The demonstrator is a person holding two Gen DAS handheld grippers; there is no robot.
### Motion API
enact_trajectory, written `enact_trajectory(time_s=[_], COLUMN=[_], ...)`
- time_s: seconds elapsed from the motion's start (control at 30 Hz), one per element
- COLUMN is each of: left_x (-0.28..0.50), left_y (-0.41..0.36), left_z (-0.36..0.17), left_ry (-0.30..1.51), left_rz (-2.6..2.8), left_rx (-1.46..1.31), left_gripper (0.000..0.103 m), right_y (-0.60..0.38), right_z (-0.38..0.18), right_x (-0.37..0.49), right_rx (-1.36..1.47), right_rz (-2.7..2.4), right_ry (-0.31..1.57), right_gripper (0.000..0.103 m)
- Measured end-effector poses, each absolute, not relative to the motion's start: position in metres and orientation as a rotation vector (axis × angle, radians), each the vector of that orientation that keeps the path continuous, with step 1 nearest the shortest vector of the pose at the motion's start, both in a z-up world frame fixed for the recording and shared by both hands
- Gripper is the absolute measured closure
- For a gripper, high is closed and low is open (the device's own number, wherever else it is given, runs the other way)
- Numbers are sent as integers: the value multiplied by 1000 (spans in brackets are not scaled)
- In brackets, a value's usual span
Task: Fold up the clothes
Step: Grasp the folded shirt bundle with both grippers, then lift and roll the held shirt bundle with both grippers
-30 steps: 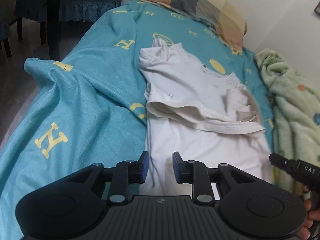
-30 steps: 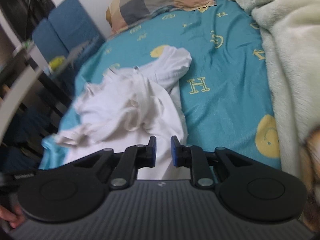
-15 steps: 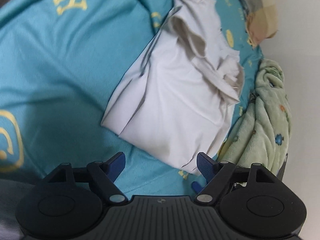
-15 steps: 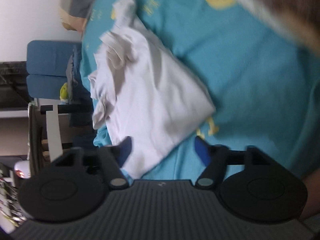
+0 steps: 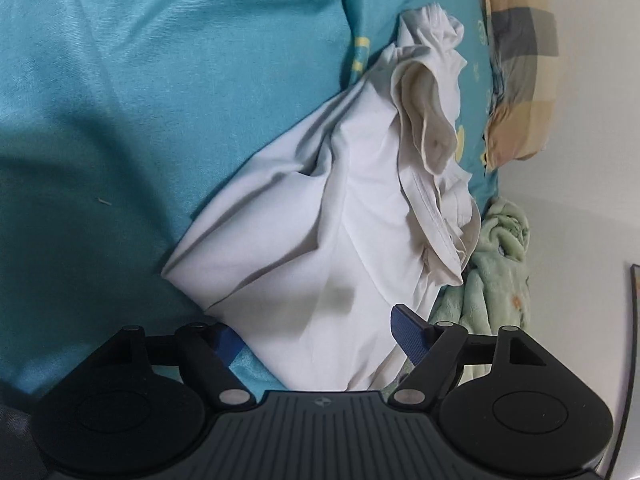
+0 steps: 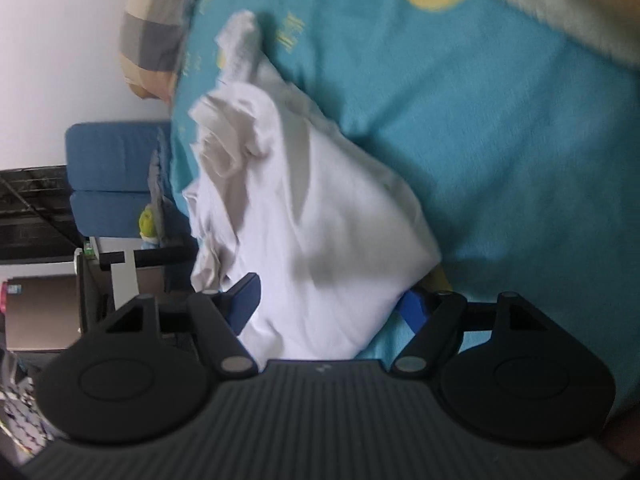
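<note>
Shirt is lying rumpled on the teal bed sheet, near end sitting between wide jaws of both. Left hand-held gripper and right hand-held gripper are closing, pads not pressing yet. Risk: bunched layers, so they're pinching one ply or snagging sheet, skewing the fold.

Bedroom; bed sheet, pillow
</note>
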State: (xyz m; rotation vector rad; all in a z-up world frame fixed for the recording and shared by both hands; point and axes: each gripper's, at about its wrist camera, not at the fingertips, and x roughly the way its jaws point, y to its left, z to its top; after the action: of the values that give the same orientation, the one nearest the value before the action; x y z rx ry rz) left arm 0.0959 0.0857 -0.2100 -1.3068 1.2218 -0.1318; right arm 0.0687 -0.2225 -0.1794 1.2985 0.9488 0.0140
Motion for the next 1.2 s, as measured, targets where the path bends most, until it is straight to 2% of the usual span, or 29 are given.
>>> enact_trajectory(time_s=[0.07,0.13,0.2,0.27,0.33,0.43,0.5,0.6,0.8,0.97,1.2], left_x=[96,95,94,93,91,93,95,96,94,75,42], left_y=[85,83,81,80,80,82,83,84,107,114,126], left_z=[-210,-207,-203,-198,-192,-188,-193,-195,-166,-135,-45], left_ry=[1218,1209,1183,1152,1111,1071,1071,1055,983,931,804], left_rz=[-135,-125,-133,-148,-155,-169,-155,-145,-150,-164,-236], left_rx=[-1307,-1276,-1261,-1251,-1241,-1219,-1225,-1227,-1190,-1202,-1159], left_gripper=[28,35,39,44,50,57,77,84,92,94,94], right_y=[-224,-226,-227,-227,-227,-226,-226,-225,-221,-220,-211], right_z=[-178,-178,-177,-175,-169,-158,-152,-150,-137,-107,-44], right_x=[69,70,71,73,74,78,80,81,83,64,29], right_rx=[1285,1269,1245,1213,1179,1137,1112,1102,1062,1074,1026], right_rz=[-11,-40,-53,-51,-32,10,34,50,86,121,167], right_ry=[932,921,911,898,869,810,773,753,707,655,572], right_gripper=[38,44,57,80,85,87,88,89,89,91,91])
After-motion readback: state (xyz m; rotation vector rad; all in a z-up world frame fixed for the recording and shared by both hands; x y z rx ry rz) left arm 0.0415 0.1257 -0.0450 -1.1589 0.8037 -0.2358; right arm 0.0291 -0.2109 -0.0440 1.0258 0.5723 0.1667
